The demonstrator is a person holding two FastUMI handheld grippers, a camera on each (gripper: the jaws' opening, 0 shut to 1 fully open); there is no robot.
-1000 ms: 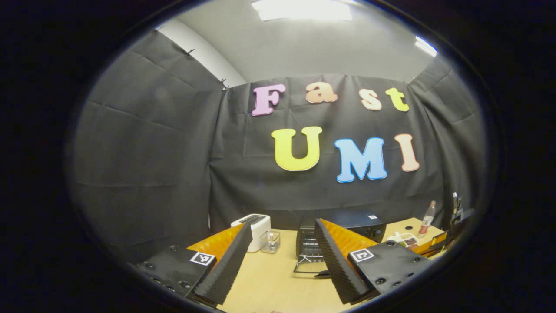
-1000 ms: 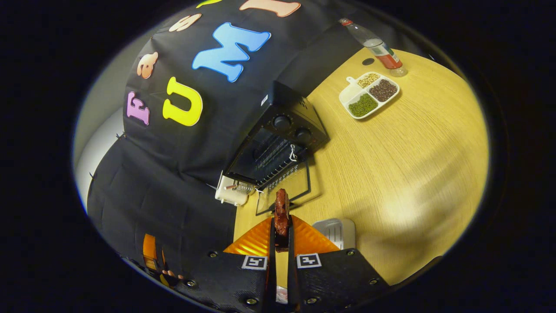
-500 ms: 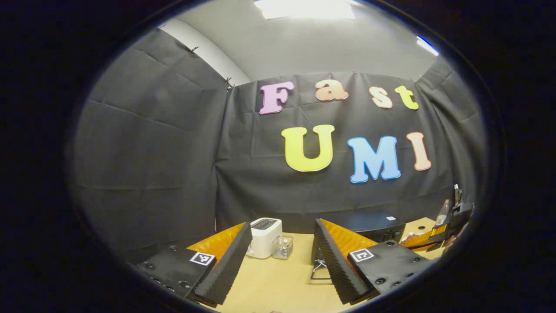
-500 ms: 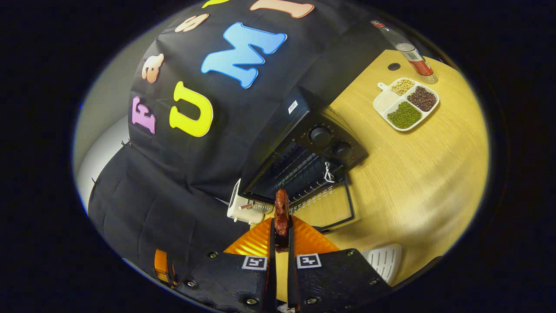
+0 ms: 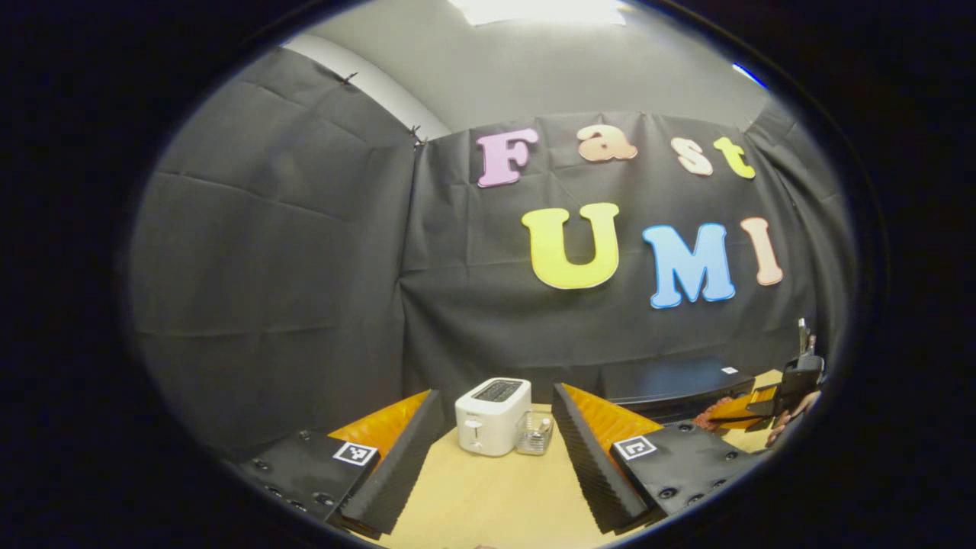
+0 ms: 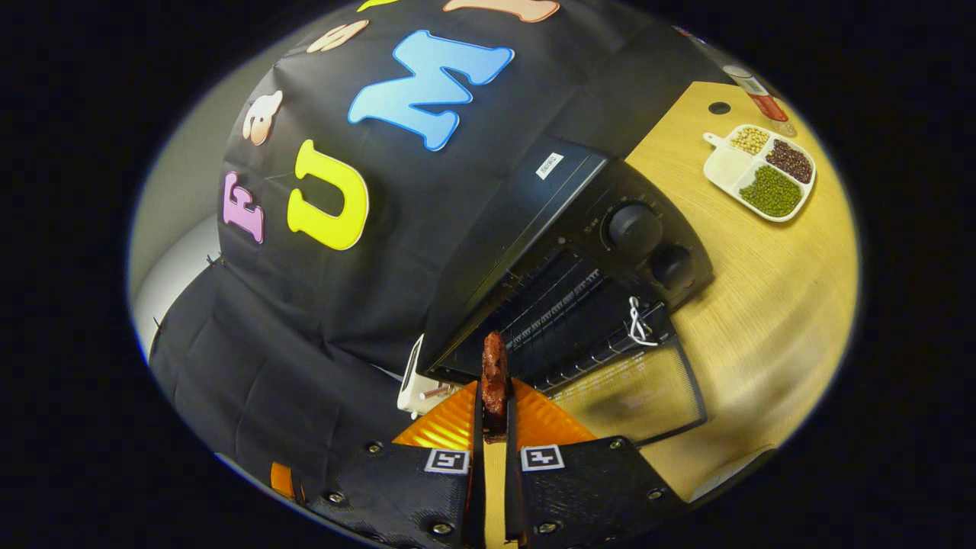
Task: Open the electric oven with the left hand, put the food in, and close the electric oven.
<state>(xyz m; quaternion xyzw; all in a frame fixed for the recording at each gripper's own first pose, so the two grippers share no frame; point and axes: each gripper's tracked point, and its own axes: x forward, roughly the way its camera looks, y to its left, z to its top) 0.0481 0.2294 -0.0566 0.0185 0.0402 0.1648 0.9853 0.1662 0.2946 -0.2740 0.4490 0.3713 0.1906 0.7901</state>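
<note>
Two grippers, two very different jobs right now. Your right gripper (image 6: 493, 396) has both fingers clamped on the food (image 6: 494, 372), a reddish-brown strip standing up between the pads, with its top end poking just in front of the electric oven (image 6: 579, 252) mouth. The oven door (image 6: 640, 389) is dropped down flat toward you, lying over the wooden table (image 6: 762, 282), and its far edge sits just beside your gripper on the right. So the food is right at the lip of the opening, near the left end of the rack (image 6: 564, 313), close to the oven's left wall. To the right the cavity has more room before the knob panel (image 6: 648, 244).

Past the oven's right side there's a divided tray of beans (image 6: 762, 171) and a bottle (image 6: 759, 88) at the back of the table, both well apart from the door.

Your left gripper (image 5: 492, 435) is held with its fingers spread wide, nothing between them, over bare tabletop. A white toaster (image 5: 492, 415) sits ahead between the fingers, with a small clear container (image 5: 536, 435) touching or just beside its right side. From that view, the oven's top shows off to the right, with your other gripper at its front edge.
</note>
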